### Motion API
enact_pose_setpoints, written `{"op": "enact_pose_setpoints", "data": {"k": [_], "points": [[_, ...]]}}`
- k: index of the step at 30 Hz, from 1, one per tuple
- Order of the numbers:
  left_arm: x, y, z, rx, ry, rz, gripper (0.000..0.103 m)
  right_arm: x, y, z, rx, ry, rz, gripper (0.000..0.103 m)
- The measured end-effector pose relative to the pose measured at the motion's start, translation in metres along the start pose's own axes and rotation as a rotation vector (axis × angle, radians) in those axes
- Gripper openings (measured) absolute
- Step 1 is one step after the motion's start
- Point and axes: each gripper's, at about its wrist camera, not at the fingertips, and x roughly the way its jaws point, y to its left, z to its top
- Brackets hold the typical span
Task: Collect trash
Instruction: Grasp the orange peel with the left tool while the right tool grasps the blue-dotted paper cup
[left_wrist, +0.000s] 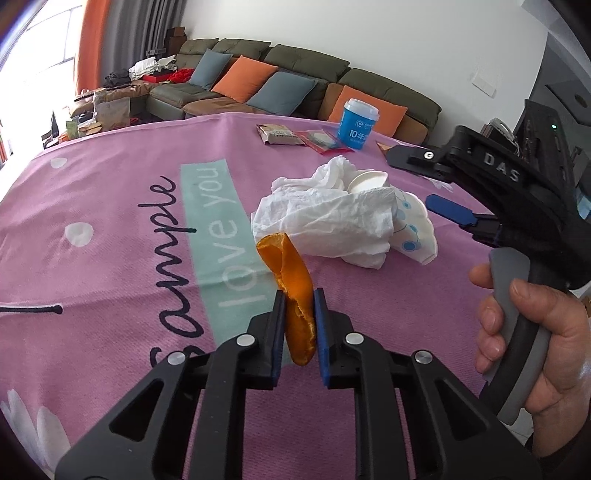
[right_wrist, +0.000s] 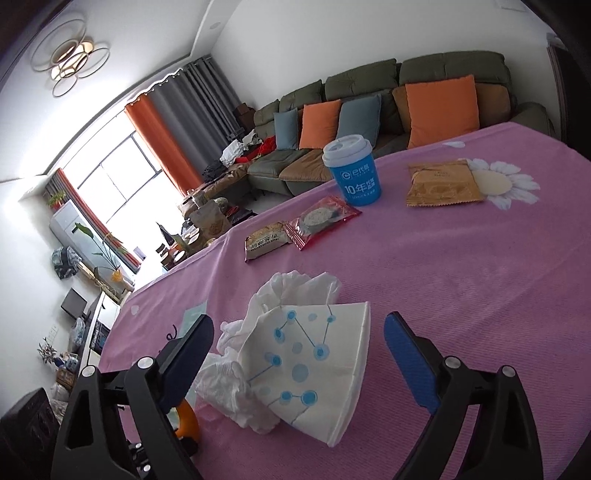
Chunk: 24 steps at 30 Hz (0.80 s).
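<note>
Orange peel (left_wrist: 295, 291) clamped in left gripper (left_wrist: 300, 295); right gripper (right_wrist: 299, 332) open, nearer, flattened paper cup (right_wrist: 314, 369) lying dead ahead between its fingers on table (right_wrist: 461, 295).

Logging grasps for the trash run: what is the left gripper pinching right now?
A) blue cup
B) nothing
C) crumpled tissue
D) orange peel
D: the left gripper is shut on the orange peel, which sticks up between its blue pads, clear of the tissue behind it.
</note>
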Motion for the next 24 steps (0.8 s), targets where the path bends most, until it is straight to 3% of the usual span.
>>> {"op": "enact_pose_setpoints", "data": {"k": [6, 14, 18, 24], "points": [[0.002, -0.002, -0.002, 0.01, -0.001, -0.04, 0.015, 0.019, 0.003, -0.002, -0.003, 0.04, -0.075, 0.075], [0.0, -0.002, -0.004, 0.017, -0.015, -0.056, 0.015, 0.021, 0.014, -0.003, -0.082, 0.039, -0.128, 0.071], [-0.003, -0.002, -0.006, 0.021, -0.022, -0.054, 0.015, 0.015, 0.013, -0.003, -0.079, 0.027, -0.123, 0.064], [-0.003, -0.005, -0.006, 0.034, -0.03, -0.048, 0.015, 0.001, 0.006, 0.0, -0.087, -0.006, -0.142, 0.064]]}}
